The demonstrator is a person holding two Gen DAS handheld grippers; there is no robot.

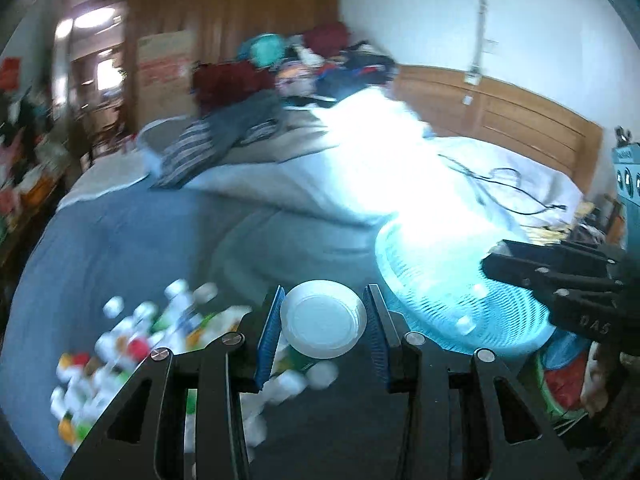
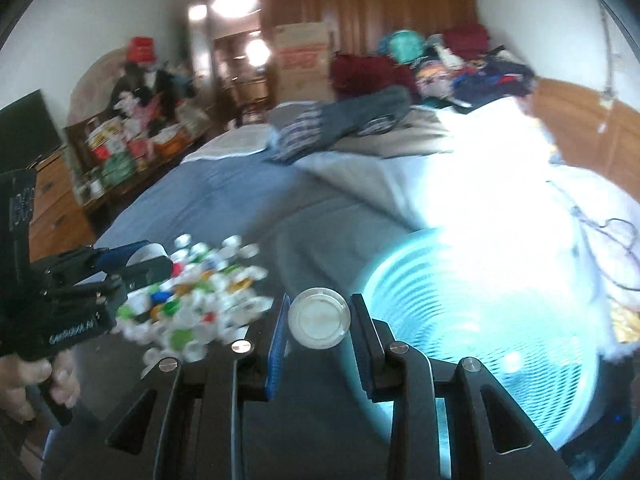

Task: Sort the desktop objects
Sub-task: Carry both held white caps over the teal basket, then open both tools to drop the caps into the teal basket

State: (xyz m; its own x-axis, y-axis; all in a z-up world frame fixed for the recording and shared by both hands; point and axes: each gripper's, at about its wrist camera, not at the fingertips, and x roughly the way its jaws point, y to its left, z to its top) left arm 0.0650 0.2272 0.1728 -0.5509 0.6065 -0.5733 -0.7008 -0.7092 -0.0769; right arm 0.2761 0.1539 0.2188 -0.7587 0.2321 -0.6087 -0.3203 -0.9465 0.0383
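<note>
Both views motion-blurred; details of small items soft.

Left gripper [image 1: 323, 316]: clamped on a white-based bottle [image 1: 323, 319], base facing the lens, blue pads touching both its sides. Held above the bed [image 1: 132, 220], with the pile of small bottles [image 1: 132, 344] below and to its left.

Right gripper [image 2: 319, 318]: clamped on a clear-bottomed round bottle [image 2: 319, 318], pads snug against it. Held just left of the pale blue mesh basket [image 2: 480, 320]; pile of bottles on the near left.

Basket: on the bed to the right of the pile, well lit, washed out by glare. A few small white items inside, too blurred to name.

Step in hand, by judgement: carry phase, one picked bottle in each gripper, between pile and basket. Sorting seemingly early to midway; the pile far larger than the basket's contents.

Next move, likely: bring each bottle over the basket rim, lower, then release. Right one nearer. Care needed to keep the two grippers apart over the opening, and to release low enough to avoid bounce-out.
</note>
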